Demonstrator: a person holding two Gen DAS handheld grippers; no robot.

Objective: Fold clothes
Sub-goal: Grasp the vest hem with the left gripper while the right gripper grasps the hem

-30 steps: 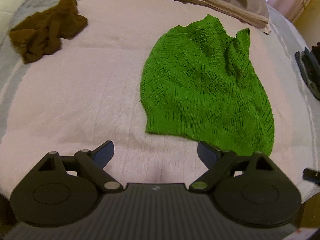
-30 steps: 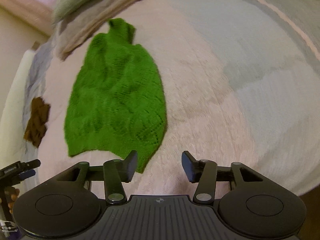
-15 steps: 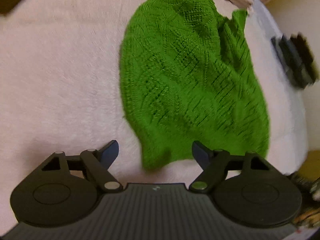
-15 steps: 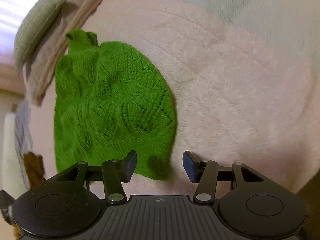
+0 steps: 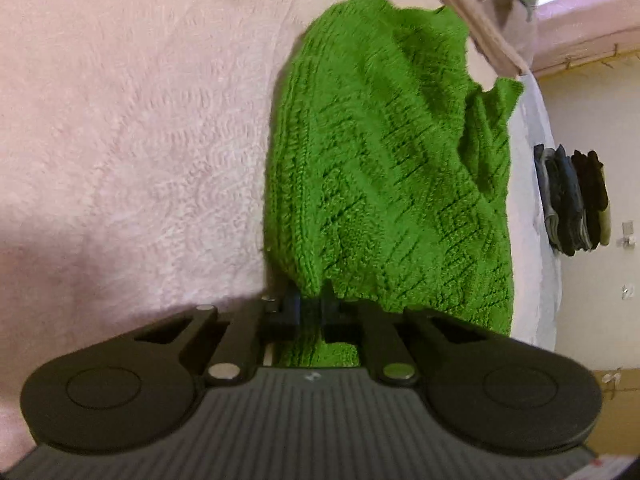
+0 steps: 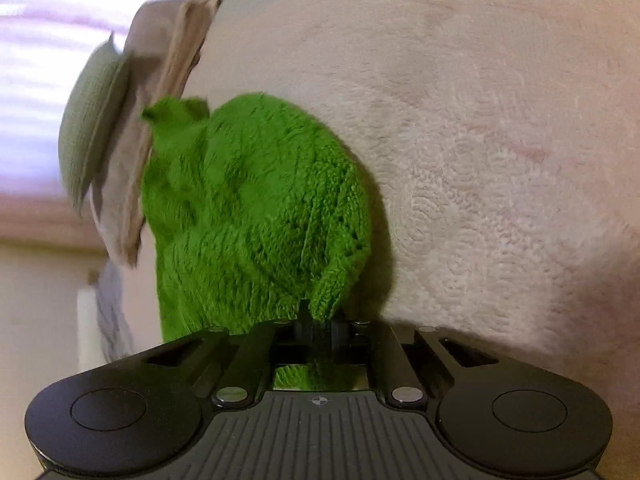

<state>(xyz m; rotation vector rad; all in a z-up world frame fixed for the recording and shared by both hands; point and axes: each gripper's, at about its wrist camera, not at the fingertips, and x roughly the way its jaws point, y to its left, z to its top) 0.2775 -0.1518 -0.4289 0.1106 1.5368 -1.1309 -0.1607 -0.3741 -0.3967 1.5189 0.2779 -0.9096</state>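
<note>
Gripping the near hem of a bright green, open-knit sweater (image 5: 384, 168), the left gripper (image 5: 310, 306) has its two black fingers drawn together on a pinch of the knit at the lower middle of the left wrist frame, with a strip of green showing behind them. From that pinch the sweater runs up through the middle and right of the frame, lying on a pale pink fleecy blanket (image 5: 132, 128) that fills the left half. At the upper right, a folded beige cloth (image 5: 480, 20) lies just past the sweater's far end. A stack of dark folded garments (image 5: 572, 200) sits at the right edge, well apart from the sweater.

In the right wrist frame the right gripper (image 6: 320, 326) is likewise clamped on the green knit sweater (image 6: 248, 216) at the lower middle, holding a corner of the hem that bunches up into a fold just above the fingers. The sweater rises through the centre-left of the frame, and the pink blanket (image 6: 500, 160) covers the right side. At the upper left, a sage green cushion (image 6: 90, 140) rests against the beige cloth (image 6: 160, 100), both blurred.
</note>
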